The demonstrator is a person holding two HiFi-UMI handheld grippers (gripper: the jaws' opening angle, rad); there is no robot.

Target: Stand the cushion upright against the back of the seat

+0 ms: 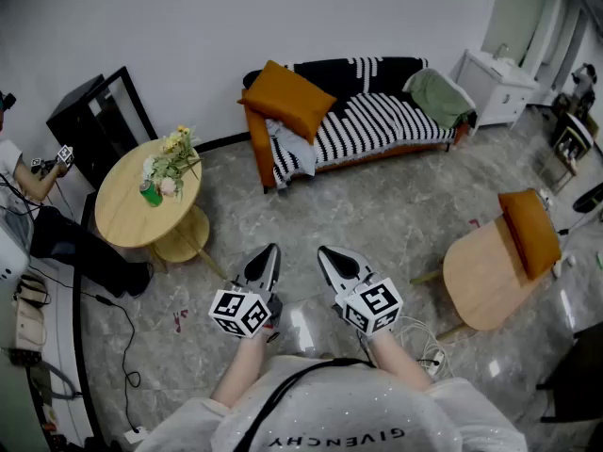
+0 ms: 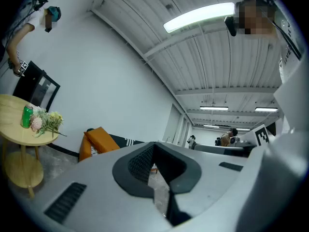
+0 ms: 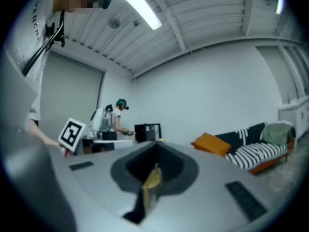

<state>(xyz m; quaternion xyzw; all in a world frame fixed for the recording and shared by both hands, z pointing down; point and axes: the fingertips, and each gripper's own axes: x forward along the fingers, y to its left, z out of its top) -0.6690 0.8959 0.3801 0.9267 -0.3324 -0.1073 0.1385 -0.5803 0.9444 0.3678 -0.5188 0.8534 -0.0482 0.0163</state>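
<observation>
Cushion point(image 1: 287, 100) well ahead of tongs point(image 1: 272, 250) point(image 1: 323, 251)

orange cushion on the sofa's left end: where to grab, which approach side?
Probably pinch the orange cushion along its free edge facing the room, near the lower corner, coming from the front of the sofa. It lies tilted across the armrest end with the wall behind it, so that thin edge looks most exposed. The left gripper and right gripper are shut; open first.
</observation>
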